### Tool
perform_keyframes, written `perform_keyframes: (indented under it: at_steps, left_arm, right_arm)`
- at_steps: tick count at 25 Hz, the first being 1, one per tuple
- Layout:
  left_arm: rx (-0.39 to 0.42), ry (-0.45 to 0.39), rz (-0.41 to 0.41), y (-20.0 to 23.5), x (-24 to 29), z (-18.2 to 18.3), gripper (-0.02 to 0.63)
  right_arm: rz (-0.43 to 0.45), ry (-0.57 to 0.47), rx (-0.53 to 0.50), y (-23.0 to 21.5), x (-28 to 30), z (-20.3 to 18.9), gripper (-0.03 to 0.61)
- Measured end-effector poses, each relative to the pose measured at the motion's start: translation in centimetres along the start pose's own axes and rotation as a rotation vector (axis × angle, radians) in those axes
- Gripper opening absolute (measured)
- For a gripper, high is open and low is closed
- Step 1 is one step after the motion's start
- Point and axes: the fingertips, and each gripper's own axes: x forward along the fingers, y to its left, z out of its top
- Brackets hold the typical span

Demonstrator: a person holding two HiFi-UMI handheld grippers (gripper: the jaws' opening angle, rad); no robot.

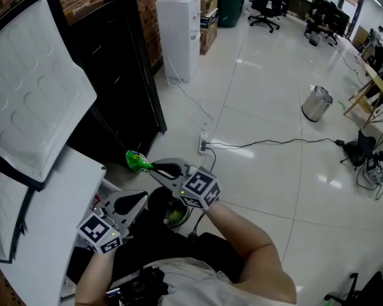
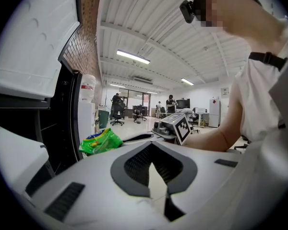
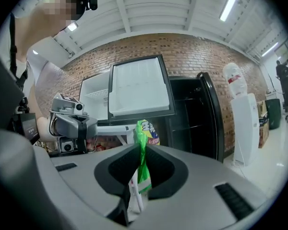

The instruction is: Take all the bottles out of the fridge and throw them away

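Observation:
My right gripper (image 1: 156, 167) is shut on a crumpled green packet (image 1: 137, 161), holding it out over the floor in front of the black fridge (image 1: 118, 75). In the right gripper view the flat green packet (image 3: 143, 147) stands upright, pinched between the dark pads, its printed top above the right gripper (image 3: 141, 152). My left gripper (image 1: 139, 199) hangs lower and closer to me, its jaws together with nothing between them. From the left gripper (image 2: 151, 146) I see the green packet (image 2: 100, 141) ahead to the left. No bottle shows clearly.
A white fridge door (image 1: 32, 107) stands open at the left above a white counter (image 1: 45, 234). A dark round bin (image 1: 174, 215) sits below my right hand. A power strip with a cable (image 1: 204, 144), a water dispenser (image 1: 177, 37) and a silver bin (image 1: 316, 102) stand on the tiled floor.

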Motion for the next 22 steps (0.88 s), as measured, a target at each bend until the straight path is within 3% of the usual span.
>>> perform_keyframes:
  at_steps: [5,22]
  left_arm:
    - [-0.013,0.016,-0.009,0.2,0.7,-1.2,0.009]
    - [-0.037,0.059,-0.020,0.5,1.8,-4.2,0.009]
  right_arm:
    - [-0.008,0.025,0.031,-1.1,0.1,-2.6,0.035]
    - [0.005,0.293,0.119,-2.4,1.0,-16.9,0.035]
